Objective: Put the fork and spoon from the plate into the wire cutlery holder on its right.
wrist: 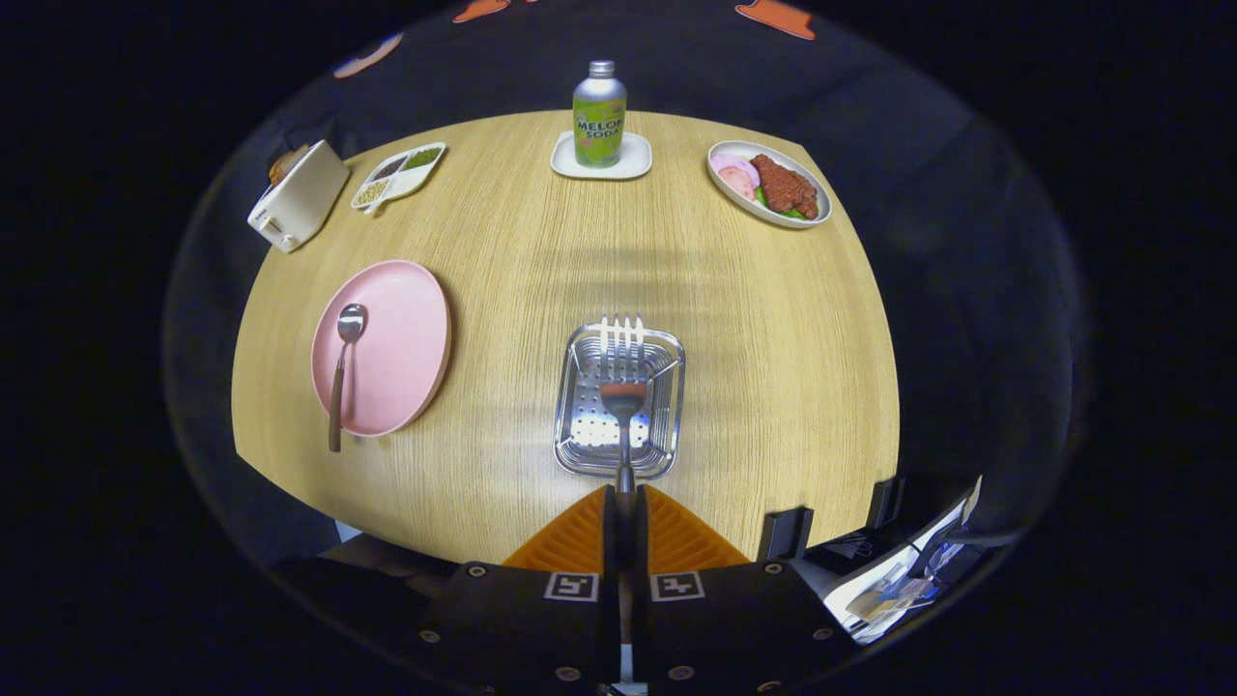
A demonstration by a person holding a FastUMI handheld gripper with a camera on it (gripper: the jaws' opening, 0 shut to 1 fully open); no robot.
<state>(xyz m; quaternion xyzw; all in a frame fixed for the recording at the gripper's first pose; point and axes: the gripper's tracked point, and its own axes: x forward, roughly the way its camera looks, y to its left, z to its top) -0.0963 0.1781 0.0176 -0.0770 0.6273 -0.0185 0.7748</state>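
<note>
Gripper (625, 503): we see its orange ribbed fingers (580, 536) clamped on the silver metal fork's (623, 387) handle.
Fork: extends ahead, tines over the shiny wire cutlery holder (667, 425).
Spoon (343, 362): we note it on the round pink plate (396, 348), left of holder.

Bare table (512, 280) between plate (406, 319) and holder (667, 406) (bottle (599, 111) well beyond).

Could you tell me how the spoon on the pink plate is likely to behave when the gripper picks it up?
The spoon looks rigid and light. Its slim handle overhangs the pink plate, so it may pivot if pressed. The shiny bowl probably slips.
</note>
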